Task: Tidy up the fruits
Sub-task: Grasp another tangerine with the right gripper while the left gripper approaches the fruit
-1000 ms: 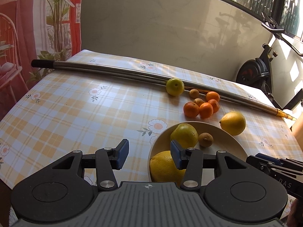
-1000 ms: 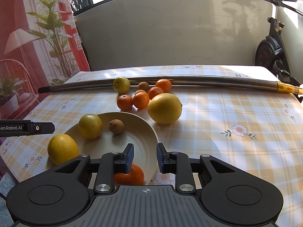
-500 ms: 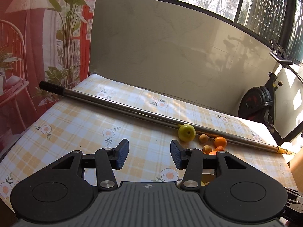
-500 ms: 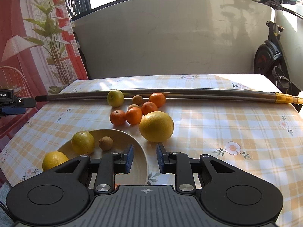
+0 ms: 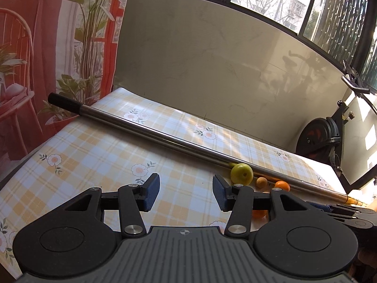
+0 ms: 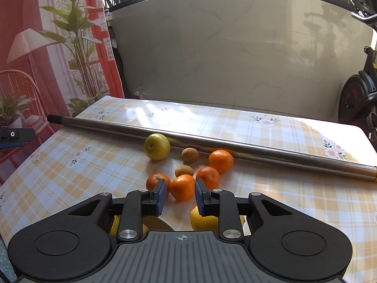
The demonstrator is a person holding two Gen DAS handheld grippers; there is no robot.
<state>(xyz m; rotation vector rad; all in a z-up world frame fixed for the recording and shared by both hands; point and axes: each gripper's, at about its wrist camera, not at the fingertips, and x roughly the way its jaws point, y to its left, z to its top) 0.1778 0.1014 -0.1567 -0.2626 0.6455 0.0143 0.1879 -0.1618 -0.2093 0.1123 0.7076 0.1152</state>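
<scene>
Both lifted away from plate since a second ago, deposit apparently finished. Right gripper point(image 6: 179, 197) parted, empty, tangerines point(image 6: 182, 187) at twelve o'clock. Left gripper point(image 5: 186, 193) agape, empty; green citrus point(image 5: 242, 174) at one o'clock.

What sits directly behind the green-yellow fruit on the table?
The metal pole lies right behind the green-yellow fruit, across the tablecloth. Whether they touch is hidden by the fruit itself.
</scene>
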